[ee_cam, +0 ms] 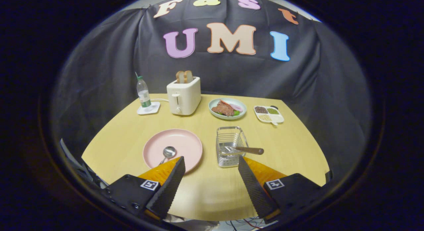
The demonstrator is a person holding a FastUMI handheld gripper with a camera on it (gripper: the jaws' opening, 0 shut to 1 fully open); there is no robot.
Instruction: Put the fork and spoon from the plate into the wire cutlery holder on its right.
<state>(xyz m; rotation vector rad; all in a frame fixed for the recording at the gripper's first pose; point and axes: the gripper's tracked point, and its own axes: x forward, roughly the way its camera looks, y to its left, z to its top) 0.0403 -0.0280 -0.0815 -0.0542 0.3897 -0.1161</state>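
A pink plate [185,143] lies on the yellow table, just ahead of my left finger. A metal spoon [168,153] rests on the plate, bowl up, its handle running under the left fingertip. To the plate's right stands the wire cutlery holder [228,145], just ahead of my right finger. A fork [243,149] with a brown wooden handle lies tilted in the holder, handle sticking out over its right rim. My gripper [211,164] is open above the bare table between plate and holder, nothing between its fingers.
At the back of the table stand a cream toaster [184,95] with two bread slices, a water bottle [143,94] on a white coaster, a pale green plate of food [227,108] and a white divided dish of grains [269,114]. Black cloth walls surround the table.
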